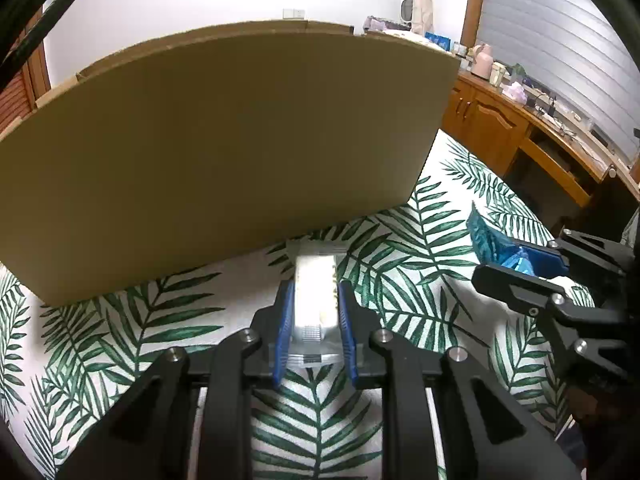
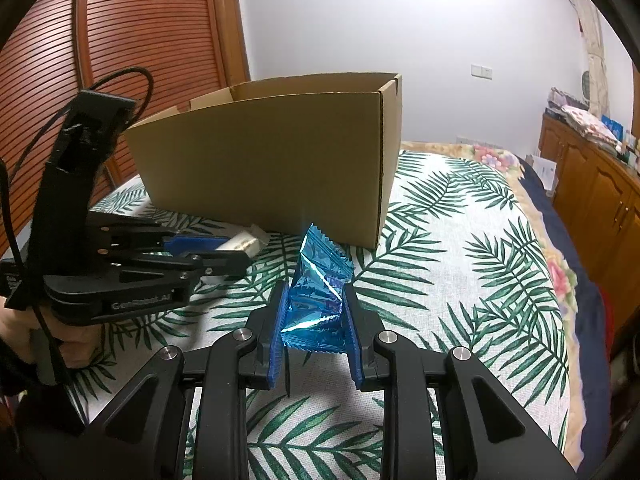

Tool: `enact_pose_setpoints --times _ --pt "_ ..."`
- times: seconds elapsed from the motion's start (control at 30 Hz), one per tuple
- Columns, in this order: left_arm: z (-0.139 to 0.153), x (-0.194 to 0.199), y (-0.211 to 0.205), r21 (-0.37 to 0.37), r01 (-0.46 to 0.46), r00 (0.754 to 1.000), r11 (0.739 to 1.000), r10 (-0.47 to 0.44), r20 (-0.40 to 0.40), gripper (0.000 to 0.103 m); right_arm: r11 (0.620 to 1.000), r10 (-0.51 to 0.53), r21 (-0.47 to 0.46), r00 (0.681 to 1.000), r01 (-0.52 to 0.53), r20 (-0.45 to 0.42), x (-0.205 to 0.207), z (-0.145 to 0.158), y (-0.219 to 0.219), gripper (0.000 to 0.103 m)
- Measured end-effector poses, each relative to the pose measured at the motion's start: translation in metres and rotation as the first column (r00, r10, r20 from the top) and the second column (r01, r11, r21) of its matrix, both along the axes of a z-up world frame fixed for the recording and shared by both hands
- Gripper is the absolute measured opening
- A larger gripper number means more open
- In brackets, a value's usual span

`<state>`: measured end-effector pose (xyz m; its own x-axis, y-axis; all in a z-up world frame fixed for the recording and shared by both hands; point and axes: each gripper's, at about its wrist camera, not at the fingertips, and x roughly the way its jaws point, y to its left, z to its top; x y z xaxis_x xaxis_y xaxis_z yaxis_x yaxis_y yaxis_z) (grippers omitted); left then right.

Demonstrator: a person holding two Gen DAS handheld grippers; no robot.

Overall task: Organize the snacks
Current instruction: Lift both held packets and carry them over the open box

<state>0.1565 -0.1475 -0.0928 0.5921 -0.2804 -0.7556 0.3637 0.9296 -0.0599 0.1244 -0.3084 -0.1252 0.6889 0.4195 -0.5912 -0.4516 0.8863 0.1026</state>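
Observation:
A white snack bar in a clear wrapper (image 1: 314, 296) lies lengthwise between the blue pads of my left gripper (image 1: 316, 286), which is shut on it just above the leaf-print cloth (image 1: 400, 240). A crumpled blue foil packet (image 2: 320, 276) stands upright in my right gripper (image 2: 316, 288), which is shut on its lower half. A tall open cardboard box (image 1: 224, 140) rises right behind both snacks. The right wrist view shows the left gripper (image 2: 224, 250) at the left with the white bar (image 2: 244, 245) poking out toward the box (image 2: 272, 176). The box's inside is hidden.
The leaf-print cloth covers a bed with a floral blanket edge (image 2: 560, 272) to the right. Wooden cabinets (image 2: 592, 192) with clutter on top line the right wall. Slatted wooden doors (image 2: 120, 40) stand at the left. A hand (image 2: 16, 332) holds the left gripper.

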Motion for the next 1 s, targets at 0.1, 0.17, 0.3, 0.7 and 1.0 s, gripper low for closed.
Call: enact_pose_setpoints --times 0.1,0.17,0.3,0.7,1.0 --pt "0.005 -0.004 0.004 -0.012 0.001 1.0 1.0 -0.001 0.01 0.019 1.0 -0.005 -0.001 1.0 0.005 0.002 -0.001 0.0 0.0 0.024" --pt "0.009 -0.007 0.007 -0.023 -0.002 1.0 1.0 0.003 0.017 0.019 1.0 -0.008 -0.001 1.0 0.008 0.001 0.0 0.0 0.0 0.024" --pt "0.018 -0.013 0.014 -0.038 -0.007 1.0 0.999 0.009 0.03 0.019 1.0 -0.011 -0.003 1.0 0.011 0.0 0.0 0.0 0.0 0.024" --pt "0.039 -0.026 0.037 -0.071 -0.028 0.996 0.997 0.034 0.078 0.019 1.0 -0.015 -0.006 1.0 0.015 0.014 -0.002 0.004 0.0 0.024" --pt "0.054 -0.033 0.052 -0.114 -0.026 0.993 0.993 0.038 0.109 0.019 1.0 -0.013 -0.022 1.0 0.014 0.025 -0.007 0.017 0.005 0.024"
